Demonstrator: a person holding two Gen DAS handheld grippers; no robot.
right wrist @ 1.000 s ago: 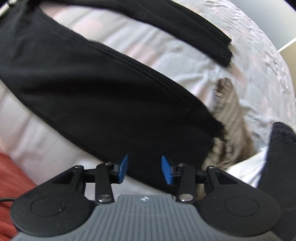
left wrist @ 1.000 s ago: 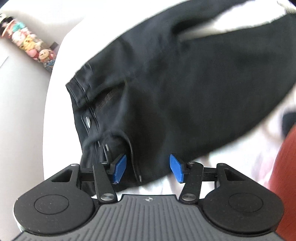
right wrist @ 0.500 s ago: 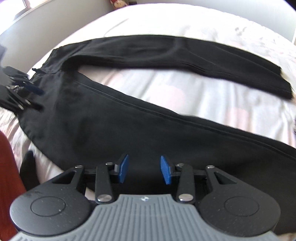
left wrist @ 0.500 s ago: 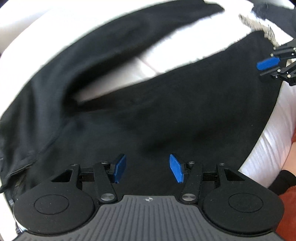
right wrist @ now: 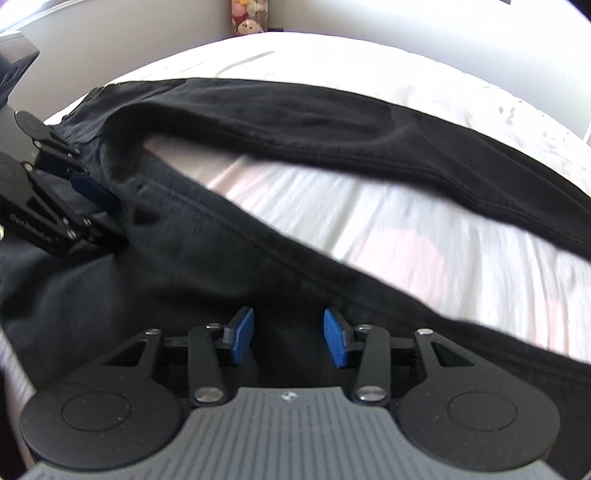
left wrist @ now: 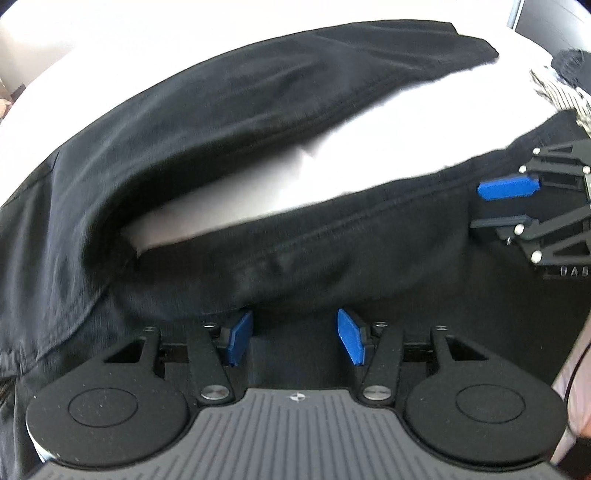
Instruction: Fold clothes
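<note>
Black trousers (left wrist: pixel 258 110) lie spread on a white bed sheet (left wrist: pixel 369 155), their two legs forking apart with sheet showing between them. My left gripper (left wrist: pixel 293 325) hovers low over the near leg close to the fork, open, nothing between its blue pads. To its right the right gripper (left wrist: pixel 495 206) shows above the same leg. In the right wrist view, the right gripper (right wrist: pixel 288 325) is over the near leg (right wrist: pixel 184 258), its jaws opening, with only cloth beneath them. The left gripper (right wrist: pixel 110 214) appears at the left, near the trousers' top.
A striped garment (left wrist: pixel 561 92) and a dark garment (left wrist: pixel 569 62) lie at the bed's far right. Plush toys (right wrist: pixel 247 18) stand against the wall beyond the bed. The sheet (right wrist: pixel 369 221) between the legs is bare.
Both grippers have swept inward along the trousers and sunk closer to the cloth. They now sit near each other over the near leg. The right jaws stand slightly wider.
</note>
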